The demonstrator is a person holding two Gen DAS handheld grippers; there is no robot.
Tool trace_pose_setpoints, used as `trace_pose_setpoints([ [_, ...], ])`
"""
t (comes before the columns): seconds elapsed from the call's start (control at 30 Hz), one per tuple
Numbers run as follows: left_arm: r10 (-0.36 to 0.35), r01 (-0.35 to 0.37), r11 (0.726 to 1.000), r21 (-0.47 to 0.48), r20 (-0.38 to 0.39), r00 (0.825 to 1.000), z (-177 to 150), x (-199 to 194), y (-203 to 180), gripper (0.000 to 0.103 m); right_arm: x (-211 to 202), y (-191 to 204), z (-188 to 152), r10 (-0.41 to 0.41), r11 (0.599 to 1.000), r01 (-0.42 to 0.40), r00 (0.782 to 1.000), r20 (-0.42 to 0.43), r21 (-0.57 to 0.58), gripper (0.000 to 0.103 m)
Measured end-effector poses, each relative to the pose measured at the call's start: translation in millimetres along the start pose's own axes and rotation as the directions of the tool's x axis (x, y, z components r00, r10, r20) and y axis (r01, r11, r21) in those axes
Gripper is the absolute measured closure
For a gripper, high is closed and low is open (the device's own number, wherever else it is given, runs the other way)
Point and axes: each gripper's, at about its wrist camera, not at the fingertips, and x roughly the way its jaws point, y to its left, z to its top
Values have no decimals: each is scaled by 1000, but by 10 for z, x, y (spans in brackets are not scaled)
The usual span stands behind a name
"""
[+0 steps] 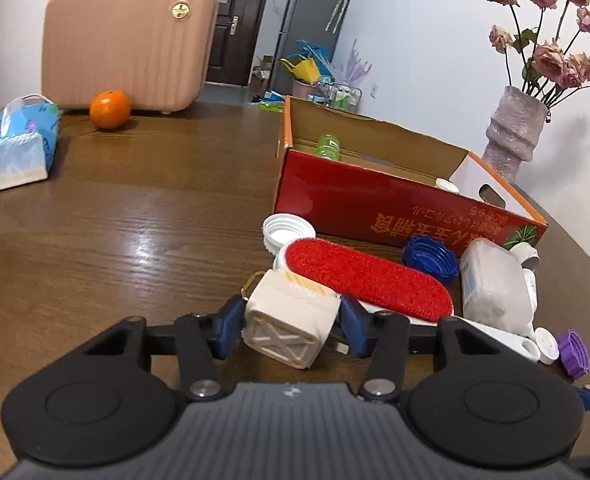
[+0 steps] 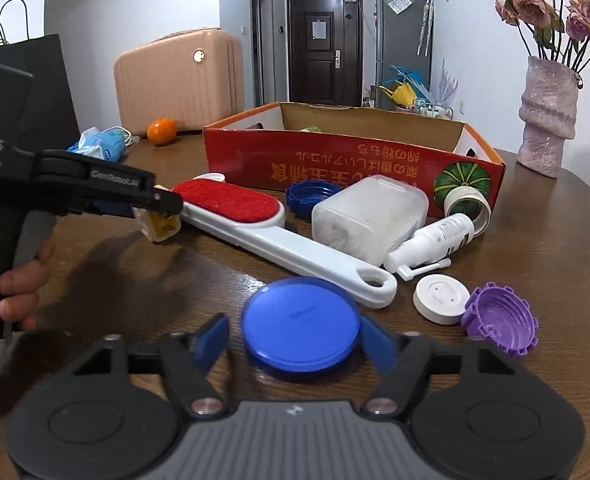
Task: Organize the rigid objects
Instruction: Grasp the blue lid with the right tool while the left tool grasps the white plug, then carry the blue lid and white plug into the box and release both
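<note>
Your left hand-held gripper [image 1: 291, 322] has its blue pads pressed on both sides of a cream cube-shaped block [image 1: 289, 320]. The block sits tilted, one cross-ribbed face turned toward the camera and a striped top edge facing the red box. From the right wrist view you see it held low over the desk [image 2: 535, 248], beside the head of the lint brush.

Your right hand-held gripper [image 2: 295, 338] stands partly open around a round blue lid [image 2: 301, 330] lying flat on the desk. The right pad is at the lid's rim; the left pad is a little clear of it.

The lint brush [image 2: 279, 232] lies flat, its long axis running diagonally: the red pad end points toward the left gripper and the looped handle end toward the blue lid. Behind it are a dark blue cap [image 2: 309, 196], a frosted plastic jar [image 2: 369, 216] on its side and a white spray bottle [image 2: 435, 240], also on its side, nozzle toward you. A white disc [image 2: 441, 298] and a purple cap [image 2: 501, 322] lie near each other to the right of the lid. The open red cardboard box [image 2: 355, 164] stands behind everything.
</note>
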Motion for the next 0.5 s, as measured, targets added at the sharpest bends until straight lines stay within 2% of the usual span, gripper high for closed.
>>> trace_pose_setpoints([
  [0.23,-26,26,999,44,-13,1000,-331,-430,-105,52,-96,25,-58,18,1000,-18,1000,-7,-11,38],
  [0.37,-43,43,994,105,-5,999,-531,-698,-216,52,-268,50,-154,22,1000,-22,1000,10,11,38],
  [0.5,-54,52,992,118,14,998,-635,-954,-271,52,-491,61,-245,9,1000,-10,999,37,29,38],
])
